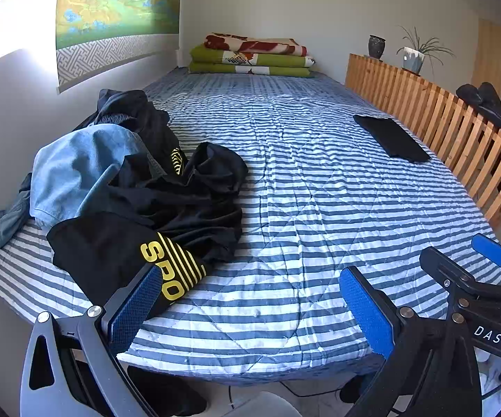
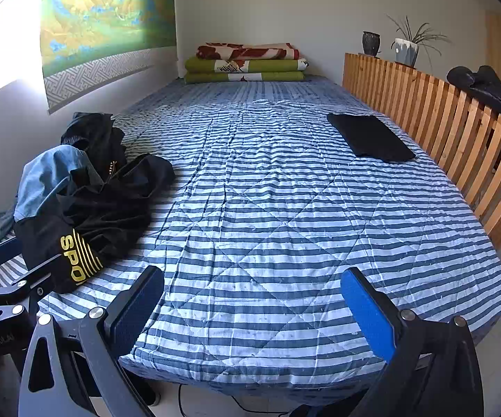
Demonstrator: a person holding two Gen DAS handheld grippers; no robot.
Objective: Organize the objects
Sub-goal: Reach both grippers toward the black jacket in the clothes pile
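A crumpled heap of clothing (image 1: 135, 187) is seen on the near left part of the bed, close to the wall. The heap is made up of black fabric garments mixed with a pale blue denim piece (image 1: 76, 166). One black garment with yellow stripes and yellow lettering (image 1: 111, 253) lies at the front of the heap, its lower edge near the bed's foot. A flat, neatly folded black cloth rectangle (image 1: 391, 137) is laid well apart on the right side of the bed, just beside the slatted rail.

The letters "SPO" are read on the striped garment; the rest of the word is hidden. "DAS" is read on the body of the right gripper as seen from the left wrist view.

The left gripper (image 1: 250, 312) is held with its blue-padded fingers spread wide, nothing between them; the left pad overlaps the printed garment in view, but contact cannot be confirmed. The right gripper (image 2: 250, 312) is likewise spread wide and holds nothing, above the foot of the bed.

The surface is a quilted blue-and-white striped bedcover (image 2: 267, 208). Folded green and red-patterned blankets (image 2: 247, 62) are stacked at the head. A wooden slatted rail (image 2: 441, 128) runs along the right side, with a dark vase (image 2: 370, 43) and a potted plant (image 2: 408, 47) on top. A landscape wall hanging (image 2: 104, 17) is noted on the left wall.
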